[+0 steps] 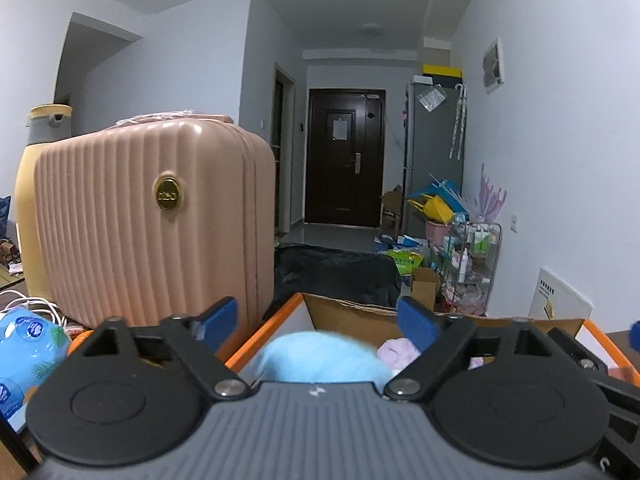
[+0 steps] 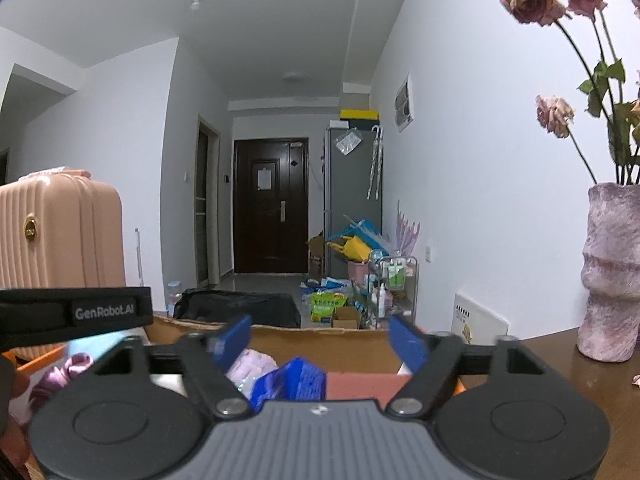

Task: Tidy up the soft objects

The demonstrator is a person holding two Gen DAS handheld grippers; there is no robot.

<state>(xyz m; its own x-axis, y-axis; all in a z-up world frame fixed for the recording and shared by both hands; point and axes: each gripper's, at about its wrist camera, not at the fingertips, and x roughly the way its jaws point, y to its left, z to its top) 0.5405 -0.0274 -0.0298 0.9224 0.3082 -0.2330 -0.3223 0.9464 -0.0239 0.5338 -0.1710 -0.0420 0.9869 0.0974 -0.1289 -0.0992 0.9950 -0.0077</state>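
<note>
An open cardboard box (image 1: 352, 307) with orange edges sits right in front of both grippers. In the left wrist view a fluffy light-blue soft thing (image 1: 320, 360) lies in it, beside a pale pink one (image 1: 396, 350). My left gripper (image 1: 318, 322) hovers over the blue one, open, its blue pads wide apart and touching nothing. In the right wrist view the box (image 2: 320, 334) holds a pale pink soft thing (image 2: 252, 362), a blue textured item (image 2: 294, 380), a salmon-coloured piece (image 2: 360, 386) and a purple satin scrunchie (image 2: 76, 364). My right gripper (image 2: 320, 340) stands open above them, empty.
A ribbed pink suitcase (image 1: 152, 220) stands left of the box, with a yellow bottle (image 1: 28, 200) behind it and a blue pack (image 1: 28, 344) in front. A purple vase (image 2: 608, 272) with dried roses stands on the wooden table (image 2: 560, 364) at right. A black strap (image 2: 80, 312) crosses the left.
</note>
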